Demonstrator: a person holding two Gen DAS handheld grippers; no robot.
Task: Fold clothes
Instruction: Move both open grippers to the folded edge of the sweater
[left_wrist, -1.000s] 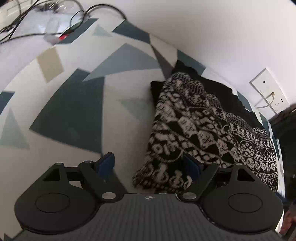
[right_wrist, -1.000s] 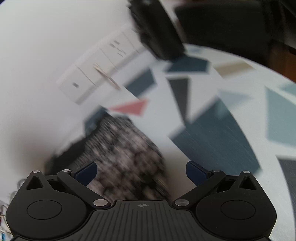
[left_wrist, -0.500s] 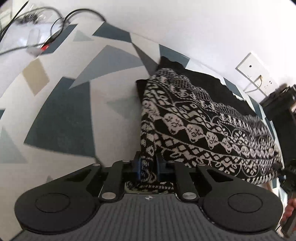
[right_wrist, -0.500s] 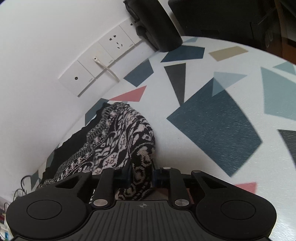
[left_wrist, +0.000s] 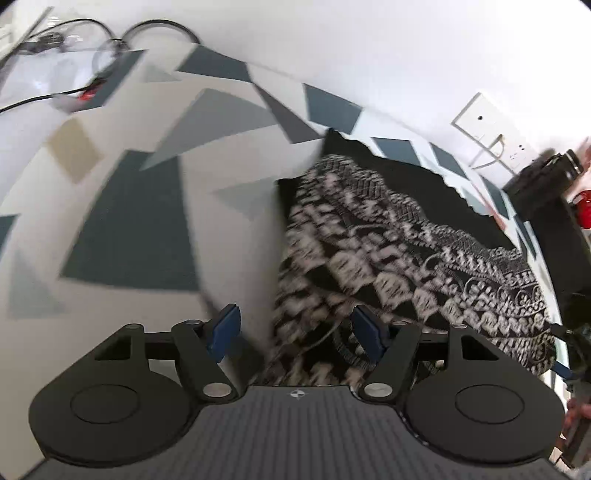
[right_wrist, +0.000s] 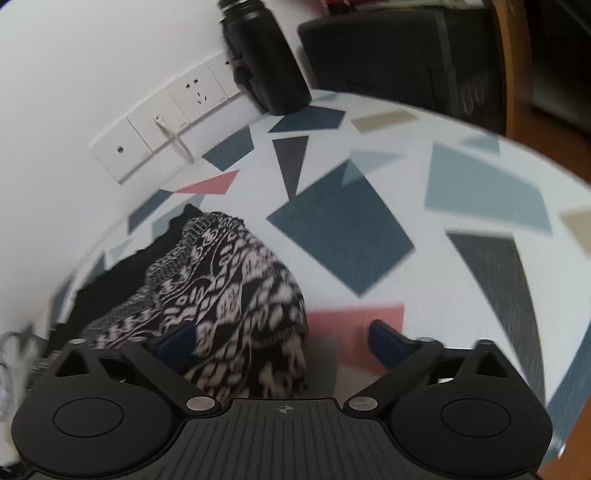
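Note:
A black-and-white patterned garment (left_wrist: 388, 254) lies folded into a long bundle on the table, on top of a plain black cloth (left_wrist: 417, 177). My left gripper (left_wrist: 295, 332) is open, and the garment's near left end lies loose between its blue pads. In the right wrist view the same garment (right_wrist: 229, 288) shows its rounded right end. My right gripper (right_wrist: 280, 341) is open too, with that end lying between its fingers and its left pad (right_wrist: 173, 341) against the fabric.
The tablecloth (right_wrist: 369, 229) has blue, grey and pink geometric shapes. Wall sockets (right_wrist: 173, 110) and a black bottle (right_wrist: 266, 55) stand behind the garment. Cables (left_wrist: 110, 44) lie at the far left. A dark case (right_wrist: 406, 55) sits at the back right.
Half a second ago both grippers were shut on the garment's two ends. Both have opened and let go, and the garment now lies on the table.

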